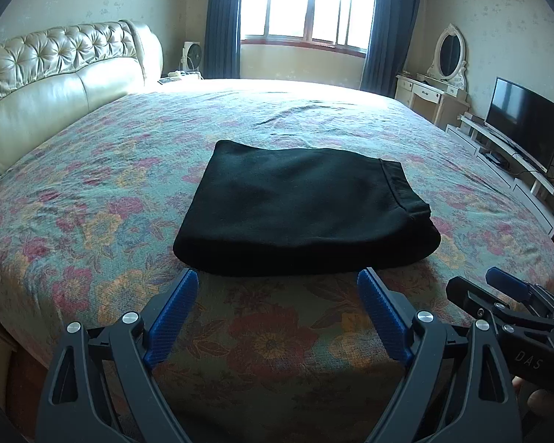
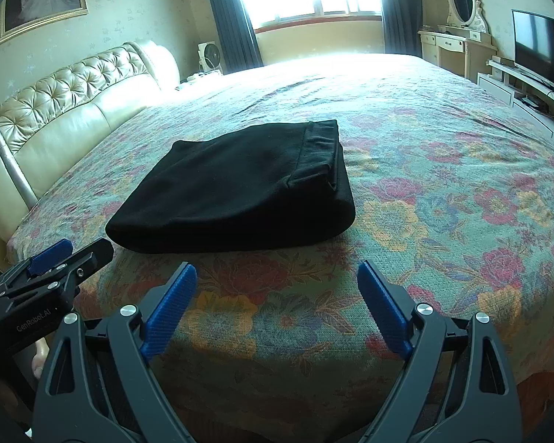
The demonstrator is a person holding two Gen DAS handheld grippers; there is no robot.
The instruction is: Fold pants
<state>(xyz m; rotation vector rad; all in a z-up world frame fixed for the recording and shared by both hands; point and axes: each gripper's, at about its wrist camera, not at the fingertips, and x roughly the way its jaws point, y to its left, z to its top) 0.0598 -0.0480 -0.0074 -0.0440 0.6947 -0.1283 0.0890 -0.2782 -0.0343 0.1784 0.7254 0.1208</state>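
The black pants (image 1: 303, 206) are seen folded into a thick rectangular bundle and laid flat on the bed (image 1: 92, 192), toward its near edge and roughly midway across its width. In the left wrist view the waistband is turned to the right side of the bundle, and a rounded fold is presented along the near edge. The bed is covered with a floral spread of red, yellow and blue blooms on a green ground, with a few creases shown beyond the pants. The left gripper (image 1: 277, 282) is held just short of the near fold, its jaws spread wide with nothing between them; the blue pads (image 1: 173, 317) are kept clear of the cloth. The right gripper (image 2: 277, 275) is held beside it, to the right, likewise with its jaws spread wide and nothing held, the pants (image 2: 236, 192) being placed ahead of it and to the left. Each gripper is caught at the edge of the other's view. A tufted cream headboard (image 1: 55, 74) is seen at the left, a bright window (image 1: 306, 3) with dark curtains at the far wall, a white dresser with an oval mirror (image 1: 450, 51) at the far right, and a television (image 1: 524, 122) on a low stand at the right.
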